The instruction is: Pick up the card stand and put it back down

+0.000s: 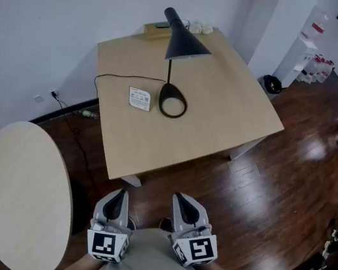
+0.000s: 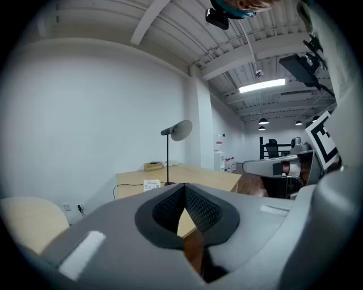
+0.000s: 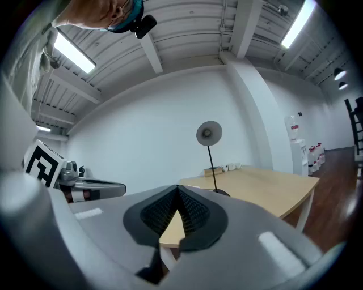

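head view first: both tools sit low at the bottom centre of the frame, tucked close to the person's body. the left hand-held gripper and the right hand-held gripper both point up-frame toward the desk. the card stand stands upright near the middle of that desk. it is just left of the black lamp and its round base, with the lamp's cable looping behind it. the stand is well apart from both tools, so my read is the pick-up has not started and this is the approach stance.

left gripper view: the two jaws meet at their tips, closed on nothing. beyond them the card stand shows small on the near part of the desk. the lamp's stem rises just to its right. this tool is aimed almost at the stand, which suggests it may be the one to reach.

right gripper view: jaws pressed together here too, nothing between them. the lamp and desk are in sight. i can't spot the card stand in this view. either tool must open before it can grip.
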### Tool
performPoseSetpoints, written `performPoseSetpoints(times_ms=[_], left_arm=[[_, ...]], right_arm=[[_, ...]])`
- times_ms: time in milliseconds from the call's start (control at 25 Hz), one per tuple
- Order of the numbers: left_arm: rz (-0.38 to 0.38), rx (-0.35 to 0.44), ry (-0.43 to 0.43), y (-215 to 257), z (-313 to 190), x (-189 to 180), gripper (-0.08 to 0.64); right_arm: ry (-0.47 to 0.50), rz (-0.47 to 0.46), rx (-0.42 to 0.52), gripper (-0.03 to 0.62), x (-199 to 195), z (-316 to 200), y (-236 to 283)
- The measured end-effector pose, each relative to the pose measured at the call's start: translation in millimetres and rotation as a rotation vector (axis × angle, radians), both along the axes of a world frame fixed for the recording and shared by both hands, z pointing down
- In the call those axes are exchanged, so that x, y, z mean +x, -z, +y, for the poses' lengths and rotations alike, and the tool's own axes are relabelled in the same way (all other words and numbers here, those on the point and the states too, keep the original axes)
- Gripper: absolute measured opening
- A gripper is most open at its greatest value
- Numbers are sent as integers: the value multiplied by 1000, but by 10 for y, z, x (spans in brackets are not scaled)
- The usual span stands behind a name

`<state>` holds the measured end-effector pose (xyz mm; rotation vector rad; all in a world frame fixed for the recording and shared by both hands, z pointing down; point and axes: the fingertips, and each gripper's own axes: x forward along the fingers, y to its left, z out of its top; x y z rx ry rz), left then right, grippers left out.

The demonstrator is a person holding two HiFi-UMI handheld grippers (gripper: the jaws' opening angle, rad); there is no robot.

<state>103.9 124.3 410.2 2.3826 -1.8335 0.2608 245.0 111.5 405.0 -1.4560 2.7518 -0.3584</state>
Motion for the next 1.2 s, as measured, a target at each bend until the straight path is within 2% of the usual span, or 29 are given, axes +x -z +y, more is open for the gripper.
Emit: performPoseSetpoints(times_ms=[200,320,400,680,800,1000,1120,1200], left_arm=[[-9,-29,41,-56,-87,47,8],[-2,-40,84,-91,-124,-53,8],[1,-50,79,-132,-191,-100,8],[60,-47,57,-252,-745,-446,8],[82,-15,32,-186,-1099,-693,8],[116,-8,-18,-125,-1590,-1126,8],[110,4,-36,-152,-1822,-1317,8],[99,15,-10,-172,-1979,-1442,8]], right_arm=[[-3,-9,4,0,146,-137,-78],[8,-11,-6,0,91,-206,-113],[14,-2,-14,0,11,-293,-140],[9,73,-18,0,-367,-796,-151],[-7,90,-4,0,-631,-1119,-80],[-45,113,-5,0,-1085,-1656,-54],[-47,131,1,0,-1281,-1921,-84],[-32,144,1,0,-1361,-2095,-119]])
